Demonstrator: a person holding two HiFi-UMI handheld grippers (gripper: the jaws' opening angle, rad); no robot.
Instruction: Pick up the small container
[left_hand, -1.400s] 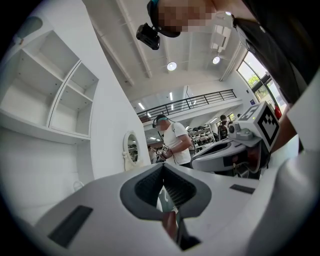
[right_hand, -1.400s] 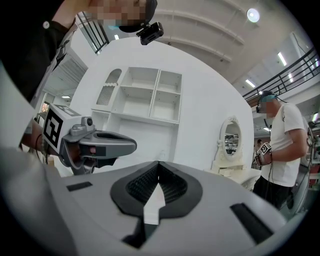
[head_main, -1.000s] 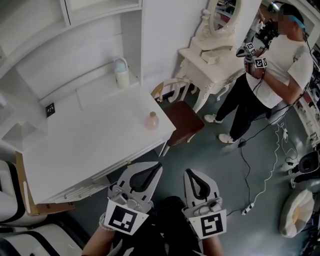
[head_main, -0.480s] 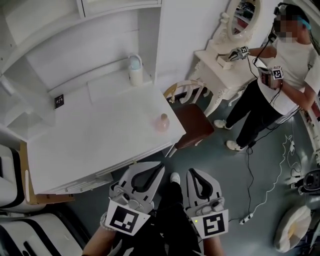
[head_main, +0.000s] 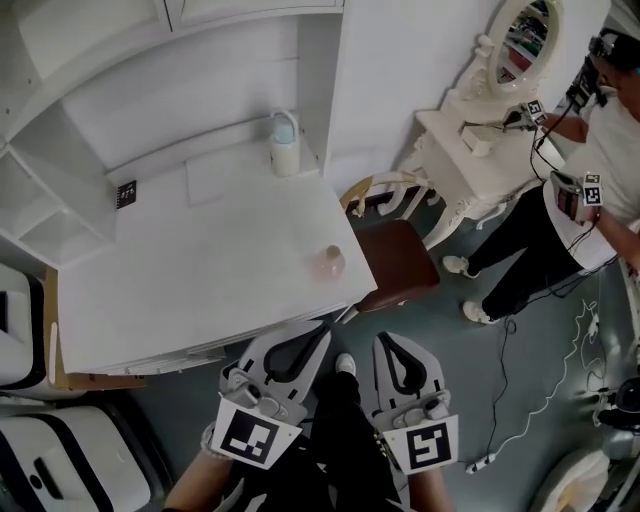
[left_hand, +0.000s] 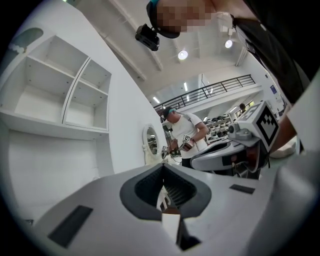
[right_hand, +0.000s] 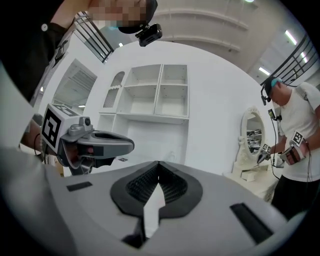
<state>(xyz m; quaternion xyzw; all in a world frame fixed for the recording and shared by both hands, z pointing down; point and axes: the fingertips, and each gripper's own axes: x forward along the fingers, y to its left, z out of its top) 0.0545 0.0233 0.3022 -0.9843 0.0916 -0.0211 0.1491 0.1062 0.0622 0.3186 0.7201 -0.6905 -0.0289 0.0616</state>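
1 small container (head_main: 330, 262), 1 desk (head_main: 200, 280), L gripper (head_main: 320, 327), R gripper (head_main: 379, 339) (fingers (right_hand: 215, 200) together)

We see the second person (head_main: 535, 245) cut off by the right edge, and the small container (head_main: 329, 262) too small for detail.

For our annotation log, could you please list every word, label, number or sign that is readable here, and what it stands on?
No readable words, brands or numbers in any view.
Square coded markers, no letters: on the left claw, the right claw, and a black card on the white desk.
On the small container: no label readable.
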